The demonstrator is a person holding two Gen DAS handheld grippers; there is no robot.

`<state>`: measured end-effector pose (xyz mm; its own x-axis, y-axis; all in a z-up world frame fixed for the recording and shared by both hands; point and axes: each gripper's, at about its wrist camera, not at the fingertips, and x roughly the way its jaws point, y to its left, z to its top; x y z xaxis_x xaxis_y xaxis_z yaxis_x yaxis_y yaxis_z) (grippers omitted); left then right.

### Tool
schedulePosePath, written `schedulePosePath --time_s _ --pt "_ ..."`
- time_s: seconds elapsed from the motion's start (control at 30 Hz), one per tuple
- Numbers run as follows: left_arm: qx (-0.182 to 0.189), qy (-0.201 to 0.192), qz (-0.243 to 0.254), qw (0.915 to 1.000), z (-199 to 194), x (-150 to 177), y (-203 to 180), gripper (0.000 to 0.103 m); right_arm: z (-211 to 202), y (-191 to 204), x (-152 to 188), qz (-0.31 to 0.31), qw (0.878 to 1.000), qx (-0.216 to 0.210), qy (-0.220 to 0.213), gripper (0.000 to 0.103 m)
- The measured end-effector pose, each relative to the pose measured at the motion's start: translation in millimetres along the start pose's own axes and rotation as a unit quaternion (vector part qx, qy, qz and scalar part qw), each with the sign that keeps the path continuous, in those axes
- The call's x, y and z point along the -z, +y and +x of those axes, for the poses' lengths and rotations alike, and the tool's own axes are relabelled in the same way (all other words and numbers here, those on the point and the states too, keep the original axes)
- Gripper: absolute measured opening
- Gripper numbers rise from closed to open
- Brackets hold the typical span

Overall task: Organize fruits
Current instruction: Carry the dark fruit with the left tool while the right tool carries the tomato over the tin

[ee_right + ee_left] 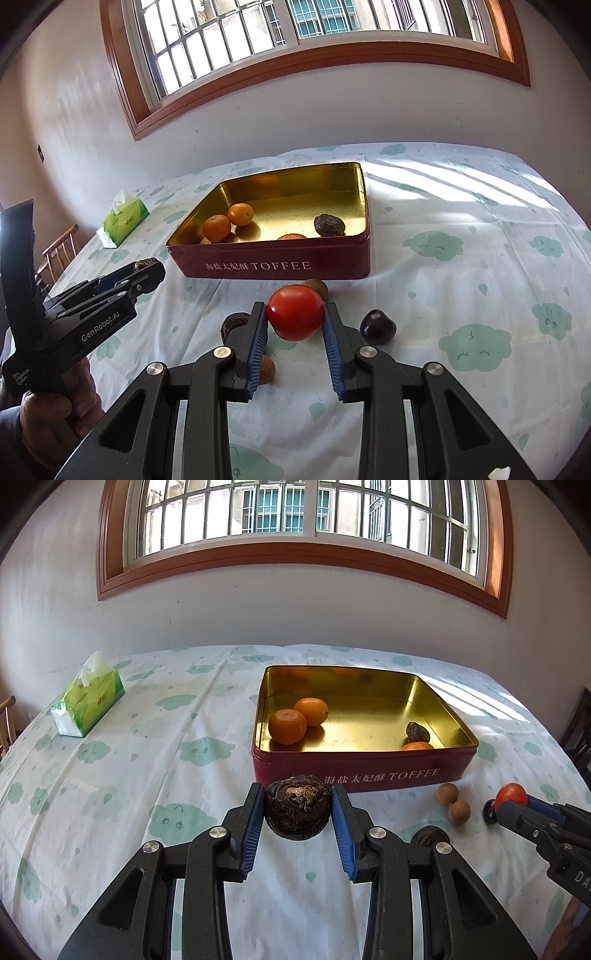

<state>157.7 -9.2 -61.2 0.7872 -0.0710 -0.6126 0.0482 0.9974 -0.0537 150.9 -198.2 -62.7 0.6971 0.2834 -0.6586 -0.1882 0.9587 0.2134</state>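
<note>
left fingers (pixel 297 805) pinch a dark wrinkled fruit (pixel 297 806); right fingers (pixel 294 319) pinch a tomato (pixel 294 313).

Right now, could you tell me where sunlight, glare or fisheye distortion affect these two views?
Left wrist view: the window frame bows strongly, and sun stripes fall on the tablecloth behind the toffee tin. Right wrist view: brighter stripes wash out the cloth right of the tin, whose gold floor reflects the oranges.

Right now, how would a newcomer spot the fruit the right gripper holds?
Find the red rectangular metal TOFFEE tin on the cloud-print tablecloth. Just in front of it, the right gripper clamps a glossy red round tomato, the only bright red fruit among brown and dark purple neighbours.
</note>
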Motion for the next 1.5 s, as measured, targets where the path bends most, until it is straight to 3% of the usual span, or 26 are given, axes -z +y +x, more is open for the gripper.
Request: schedulePosePath --time_s 1.5 --pt "-0.01 -0.027 0.009 0.9996 49.7 -66.8 -2.7 0.037 47.1 -4.5 -62.1 -0.006 1.0 -0.004 -0.028 0.028"
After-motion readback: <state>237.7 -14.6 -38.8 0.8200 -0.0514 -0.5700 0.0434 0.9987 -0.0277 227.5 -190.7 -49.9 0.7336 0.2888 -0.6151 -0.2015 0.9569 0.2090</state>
